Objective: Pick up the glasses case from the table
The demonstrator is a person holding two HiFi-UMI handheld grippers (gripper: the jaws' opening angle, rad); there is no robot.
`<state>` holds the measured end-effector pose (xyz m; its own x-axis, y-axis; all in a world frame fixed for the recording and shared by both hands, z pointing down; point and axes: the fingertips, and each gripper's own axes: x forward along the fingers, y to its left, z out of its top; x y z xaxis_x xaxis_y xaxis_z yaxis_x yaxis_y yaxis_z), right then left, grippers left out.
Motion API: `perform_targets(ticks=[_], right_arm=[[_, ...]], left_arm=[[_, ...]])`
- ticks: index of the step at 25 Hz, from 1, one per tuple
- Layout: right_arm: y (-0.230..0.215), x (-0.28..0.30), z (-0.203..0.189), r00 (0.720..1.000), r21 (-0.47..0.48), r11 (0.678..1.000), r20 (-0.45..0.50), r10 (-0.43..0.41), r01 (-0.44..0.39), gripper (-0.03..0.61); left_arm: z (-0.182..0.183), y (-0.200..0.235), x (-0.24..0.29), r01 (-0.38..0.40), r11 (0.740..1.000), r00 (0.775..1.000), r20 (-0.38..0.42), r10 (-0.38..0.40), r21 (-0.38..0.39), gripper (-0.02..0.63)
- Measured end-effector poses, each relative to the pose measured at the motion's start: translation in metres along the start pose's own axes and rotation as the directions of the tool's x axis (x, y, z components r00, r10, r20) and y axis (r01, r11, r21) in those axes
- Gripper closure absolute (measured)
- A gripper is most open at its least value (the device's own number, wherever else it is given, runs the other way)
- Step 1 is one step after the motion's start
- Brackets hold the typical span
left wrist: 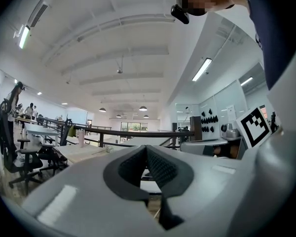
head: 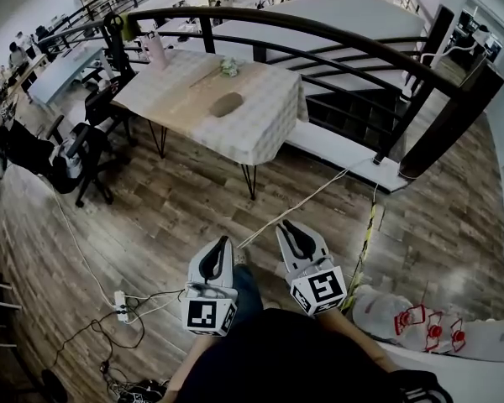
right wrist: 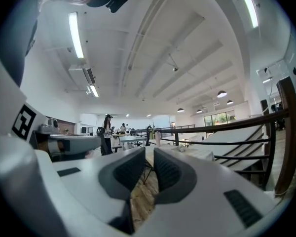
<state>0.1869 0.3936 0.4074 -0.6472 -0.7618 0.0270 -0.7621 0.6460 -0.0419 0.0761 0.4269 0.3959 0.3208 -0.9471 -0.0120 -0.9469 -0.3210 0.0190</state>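
Observation:
The glasses case [head: 227,104], a dark oval, lies on the table [head: 260,124], which has a pale checked cloth and stands far ahead of me across the wooden floor. Both grippers are held low and close to my body, well short of the table. My left gripper [head: 224,240] has its jaws together with nothing between them; in the left gripper view its dark pads [left wrist: 160,168] meet at the tips. My right gripper [head: 284,224] is also shut and empty, with only a thin slit between its pads [right wrist: 170,174]. The case cannot be made out in either gripper view.
A small greenish object [head: 228,65] and a bottle [head: 157,49] also stand on the table. A dark curved railing [head: 336,36] runs behind it. Office chairs [head: 84,154] stand to the left. A cable [head: 311,196] and a power strip [head: 120,306] lie on the floor, and a white bag [head: 403,317] lies at the right.

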Motion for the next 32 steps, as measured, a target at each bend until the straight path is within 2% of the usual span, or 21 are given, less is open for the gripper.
perform_targets(ticks=[9,17,25,32], right_arm=[[-0.018,0.117,0.009,0.999,-0.015,0.999,-0.02,0.029,-0.029,0.557],[-0.039,0.214,0.013,0.999,-0.025,1.0,-0.041,0.017,-0.018,0.552],[-0.061,0.275,0.002,0.998,-0.02,0.999,-0.05,-0.044,0.043,0.523],[-0.063,0.294,-0.004,0.994,-0.02,0.998,-0.09,-0.065,0.063,0.508]], left_arm=[[0.009,0.09,0.085,0.0,1.0,1.0,0.006,0.0,-0.003,0.603],[0.009,0.159,0.159,0.031,0.999,1.0,0.004,-0.031,-0.013,0.603],[-0.002,0.202,0.215,0.102,0.995,0.995,-0.004,-0.102,-0.022,0.603],[-0.01,0.215,0.224,0.122,0.992,0.992,-0.017,-0.123,-0.044,0.603]])
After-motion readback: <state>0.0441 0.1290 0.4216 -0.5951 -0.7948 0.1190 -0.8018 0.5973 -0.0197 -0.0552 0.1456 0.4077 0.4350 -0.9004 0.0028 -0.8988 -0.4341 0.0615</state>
